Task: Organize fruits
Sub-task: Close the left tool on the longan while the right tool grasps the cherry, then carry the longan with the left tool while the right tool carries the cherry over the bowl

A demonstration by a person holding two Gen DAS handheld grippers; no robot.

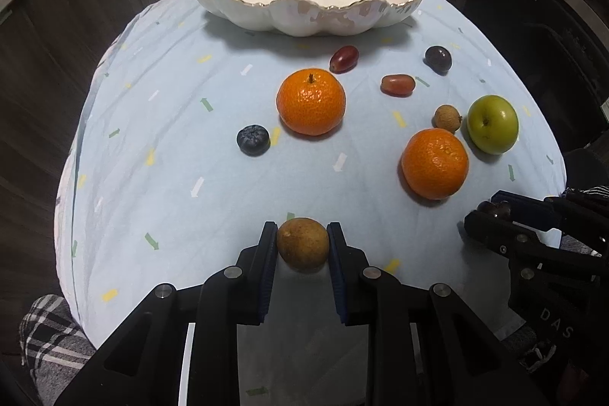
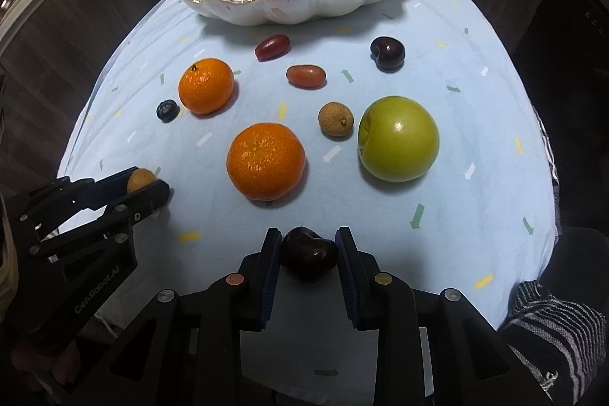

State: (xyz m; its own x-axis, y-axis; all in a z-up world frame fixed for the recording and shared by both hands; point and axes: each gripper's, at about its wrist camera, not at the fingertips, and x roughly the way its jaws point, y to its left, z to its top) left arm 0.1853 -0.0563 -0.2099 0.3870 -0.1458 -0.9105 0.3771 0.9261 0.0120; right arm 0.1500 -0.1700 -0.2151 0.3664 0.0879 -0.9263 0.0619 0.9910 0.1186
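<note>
My left gripper (image 1: pixel 302 242) is shut on a small brown longan (image 1: pixel 302 243) near the table's front; it also shows in the right wrist view (image 2: pixel 146 187). My right gripper (image 2: pixel 309 252) is shut on a dark cherry (image 2: pixel 309 252), also seen in the left wrist view (image 1: pixel 491 212). The white scalloped bowl (image 1: pixel 243 12) stands empty at the back. On the cloth lie two oranges (image 1: pixel 311 101) (image 1: pixel 435 163), a green apple (image 1: pixel 493 124), a blueberry (image 1: pixel 252 139), two red grapes (image 1: pixel 344 59) (image 1: pixel 397 85), another cherry (image 1: pixel 438 59) and another longan (image 1: pixel 447 117).
A light blue cloth with small arrow marks (image 1: pixel 171 158) covers the round table. Dark wood panels surround it. A plaid sleeve (image 1: pixel 49 337) shows at the lower left, a striped one (image 2: pixel 559 326) at the lower right.
</note>
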